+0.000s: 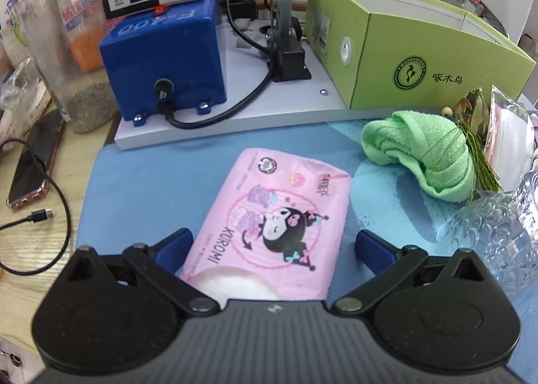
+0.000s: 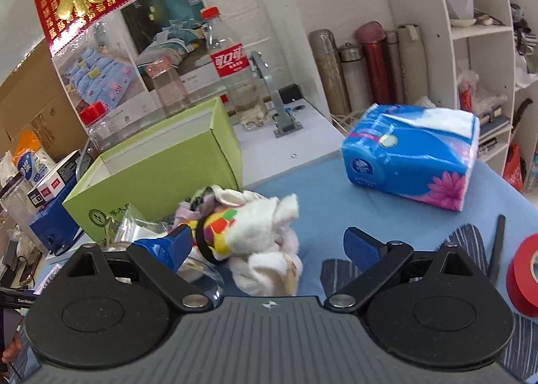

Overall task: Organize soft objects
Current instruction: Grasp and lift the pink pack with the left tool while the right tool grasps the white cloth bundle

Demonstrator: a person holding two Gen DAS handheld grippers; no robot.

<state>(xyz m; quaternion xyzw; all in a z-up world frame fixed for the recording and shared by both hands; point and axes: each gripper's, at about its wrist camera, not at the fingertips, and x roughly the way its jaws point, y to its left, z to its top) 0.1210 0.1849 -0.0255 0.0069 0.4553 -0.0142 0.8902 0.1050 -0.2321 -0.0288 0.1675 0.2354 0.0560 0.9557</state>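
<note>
A pink tissue pack [image 1: 269, 226] with a cartoon print lies on the blue mat between the wide-apart fingers of my left gripper [image 1: 272, 246], which is open and does not squeeze it. A rolled green towel [image 1: 420, 152] rests to the right, in front of the open green box [image 1: 403, 58]. In the right wrist view a white plush toy [image 2: 259, 236] with coloured patches lies between the fingers of my open right gripper [image 2: 269, 246], close to the left finger. A blue tissue pack [image 2: 410, 155] sits further back on the right. The green box [image 2: 161, 172] stands behind the toy.
A blue machine [image 1: 164, 58] on a grey base, a clear jar [image 1: 64, 47], a phone [image 1: 37, 162] and a cable lie at the left. A glass bowl [image 1: 497, 232] is at the right. Red tape roll [image 2: 524, 273], bottles and flasks [image 2: 363, 68] stand around the mat.
</note>
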